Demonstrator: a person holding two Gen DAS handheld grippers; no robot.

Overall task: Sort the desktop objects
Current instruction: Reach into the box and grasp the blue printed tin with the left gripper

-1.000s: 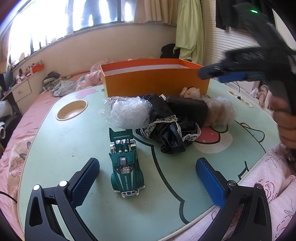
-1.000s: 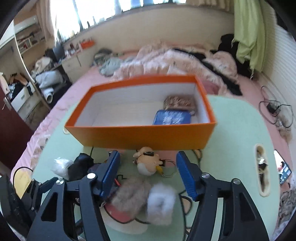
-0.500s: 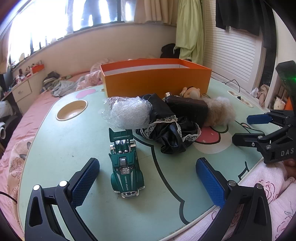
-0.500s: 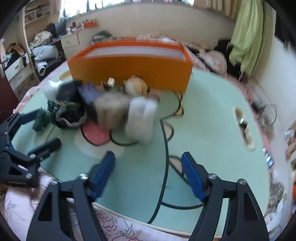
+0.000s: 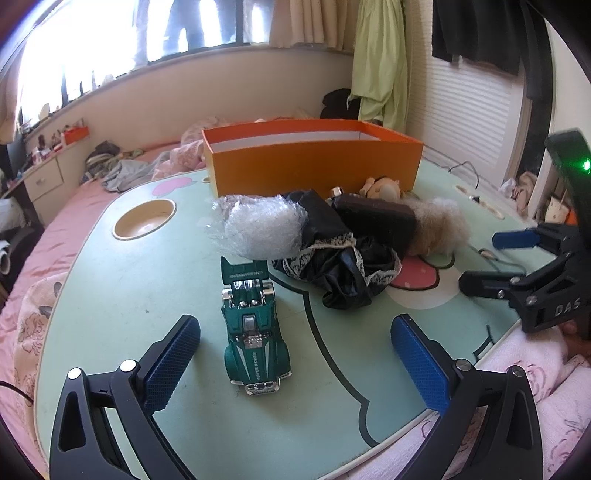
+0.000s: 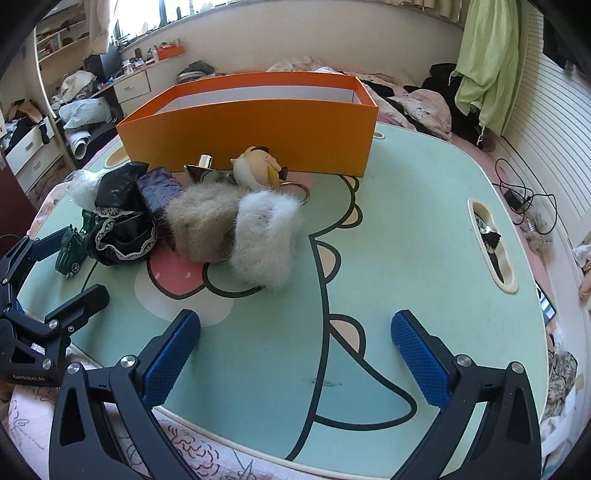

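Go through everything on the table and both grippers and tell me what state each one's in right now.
Left gripper: open, empty.
Right gripper: jaws opening, nothing between.
Orange box: lidless, upright.
Green toy car: on its wheels.
Black lace cloth: crumpled.
Fur pieces: heaped together.
Doll: lying down.

Bright daylight floods through a wide window above a cream wall. A pale green curtain hangs in the corner beside white slatted blinds. A bed with pink bedding runs beneath the sill (clothes strewn across it), and a white drawer unit stands at the left.
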